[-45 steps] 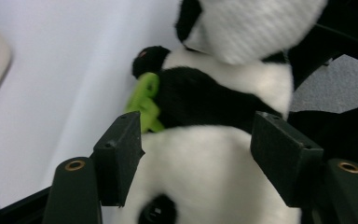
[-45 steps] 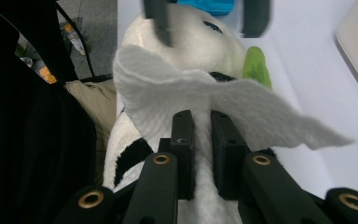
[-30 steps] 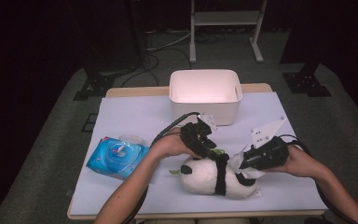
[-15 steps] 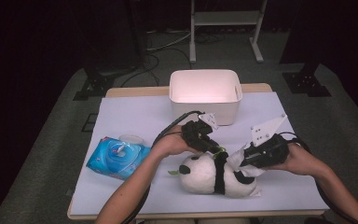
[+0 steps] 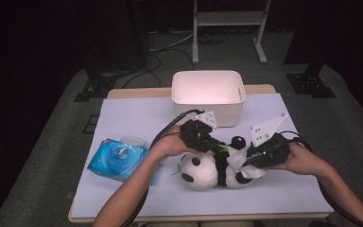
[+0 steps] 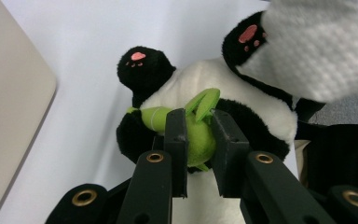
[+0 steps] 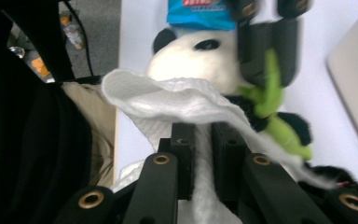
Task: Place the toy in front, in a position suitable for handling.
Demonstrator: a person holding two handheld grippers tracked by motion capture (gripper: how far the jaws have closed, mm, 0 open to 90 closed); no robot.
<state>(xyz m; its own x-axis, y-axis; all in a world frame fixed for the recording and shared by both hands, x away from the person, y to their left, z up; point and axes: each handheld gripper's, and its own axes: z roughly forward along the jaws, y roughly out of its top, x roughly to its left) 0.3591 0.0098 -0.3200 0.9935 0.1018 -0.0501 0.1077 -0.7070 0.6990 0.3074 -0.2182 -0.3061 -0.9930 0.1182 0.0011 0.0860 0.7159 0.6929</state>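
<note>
Since the earlier high view, the left gripper (image 5: 216, 147) has just been closing its jaws, and they now clench the green bamboo sprig (image 6: 199, 133) on the plush panda's (image 5: 208, 170) chest. The panda lies on its back on the white table cover (image 5: 132, 113), between the blue wet-wipe pack (image 5: 118, 160) and the right gripper (image 5: 246, 163), in front of the white bin (image 5: 208, 92). The right gripper pinches a white wipe (image 7: 177, 100) draped over the belly. To wipe well, the left should probably pin the toy steady while the right drags gently.
</note>
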